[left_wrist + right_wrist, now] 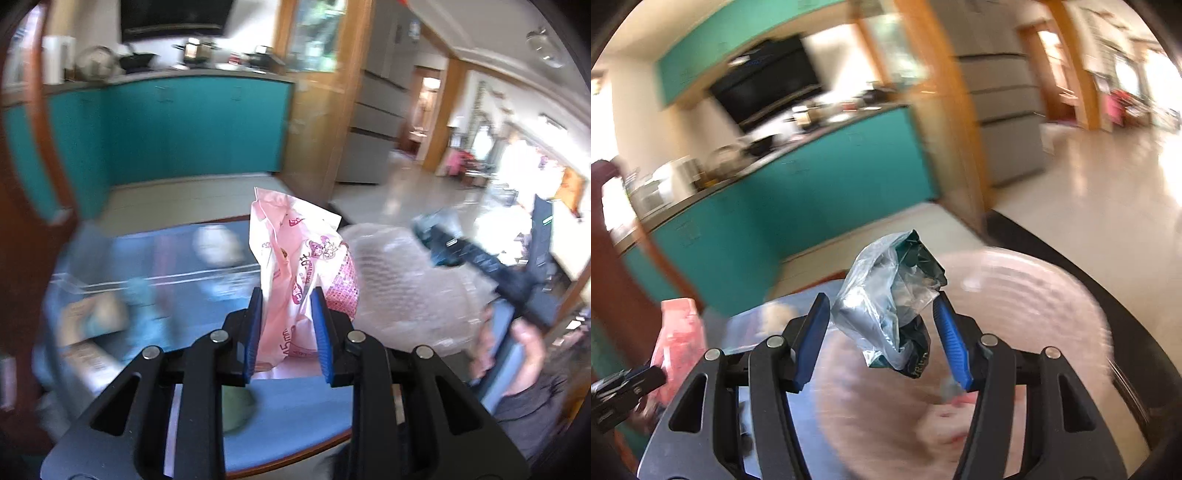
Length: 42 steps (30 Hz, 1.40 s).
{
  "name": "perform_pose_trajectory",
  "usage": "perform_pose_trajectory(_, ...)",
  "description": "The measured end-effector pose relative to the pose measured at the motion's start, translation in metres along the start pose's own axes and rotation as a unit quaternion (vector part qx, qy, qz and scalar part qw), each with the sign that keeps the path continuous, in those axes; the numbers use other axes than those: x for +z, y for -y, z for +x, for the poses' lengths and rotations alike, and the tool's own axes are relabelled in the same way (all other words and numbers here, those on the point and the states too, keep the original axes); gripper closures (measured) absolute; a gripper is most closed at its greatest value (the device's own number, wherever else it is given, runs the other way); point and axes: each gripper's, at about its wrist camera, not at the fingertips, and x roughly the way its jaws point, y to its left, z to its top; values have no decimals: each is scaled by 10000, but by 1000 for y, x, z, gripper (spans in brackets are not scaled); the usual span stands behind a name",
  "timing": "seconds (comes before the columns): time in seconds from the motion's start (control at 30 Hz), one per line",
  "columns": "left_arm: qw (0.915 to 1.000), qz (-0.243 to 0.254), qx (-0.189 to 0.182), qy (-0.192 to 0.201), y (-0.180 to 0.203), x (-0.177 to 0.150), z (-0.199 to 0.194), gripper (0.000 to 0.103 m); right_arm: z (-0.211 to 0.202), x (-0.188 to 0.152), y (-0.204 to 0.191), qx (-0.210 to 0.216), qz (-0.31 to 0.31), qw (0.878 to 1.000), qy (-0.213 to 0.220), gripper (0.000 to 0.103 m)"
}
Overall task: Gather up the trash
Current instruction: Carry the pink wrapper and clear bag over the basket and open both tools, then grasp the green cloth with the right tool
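My left gripper (286,295) is shut on a pink printed wrapper (295,251) and holds it upright above the blue table (288,413). My right gripper (881,306) has its jaws spread wide; a crumpled clear and dark green wrapper (890,302) sits between them, touching the right finger and loose on the left. Below it is the wide mouth of a translucent pinkish trash bag (1015,314). The bag also shows in the left wrist view (402,288), with the right gripper (436,243) above it. The pink wrapper shows at the left in the right wrist view (679,339).
Blurred litter, among it a cardboard box (92,317), lies on the table at the left. A teal kitchen counter (192,125) stands behind, a wooden door frame (321,110) beside it. A dark curved edge (1089,280) runs behind the bag.
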Motion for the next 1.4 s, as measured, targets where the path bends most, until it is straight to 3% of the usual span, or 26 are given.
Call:
perform_pose_trajectory(0.17,9976,280,-521,-360,44,11,51,75,13,-5,32,-445,590,9966,-365,45)
perform_pose_trajectory(0.3,9931,380,-922,-611,75,17,88,75,11,-8,48,-401,1082,9927,-341,40)
perform_pose_trajectory(0.37,9906,462,-1073,-707,87,17,102,67,5,-7,55,-429,1301,9904,-176,29)
perform_pose_trajectory(0.47,9890,528,-1140,-784,99,15,114,43,-2,-4,63,-395,1552,9871,67,26)
perform_pose_trajectory(0.57,9928,449,-884,-666,91,13,106,26,-6,-3,65,-337,1564,9870,149,26)
perform_pose_trajectory(0.73,9984,60,-245,-509,37,2,70,20,-3,4,48,-151,1181,9928,155,26)
perform_pose_trajectory(0.83,9957,-322,776,-392,-14,-11,43,17,2,2,16,145,604,9980,122,26)
perform_pose_trajectory(0.9,9823,-596,1690,-546,-52,-23,26,17,12,-9,-27,614,-186,9977,-229,26)
perform_pose_trajectory(0.97,9703,-832,2142,-756,-82,-35,10,18,23,-26,-65,990,-860,9890,-680,26)
perform_pose_trajectory(1.03,9621,-1020,2389,-831,-105,-43,-5,18,43,-59,-115,1440,-1525,9672,-1434,26)
perform_pose_trajectory(1.13,9550,-1223,2572,-832,-128,-48,-20,18,62,-102,-161,1877,-1953,9376,-2181,30)
perform_pose_trajectory(1.2,9545,-1329,2525,-864,-132,-52,-23,18,67,-125,-187,1940,-2346,9218,-2402,32)
perform_pose_trajectory(1.33,9535,-1360,2504,-978,-136,-58,-19,18,75,-145,-210,1896,-2644,9106,-2549,32)
perform_pose_trajectory(1.4,9532,-1406,2467,-1040,-138,-61,-19,18,80,-153,-217,1769,-2818,9064,-2604,41)
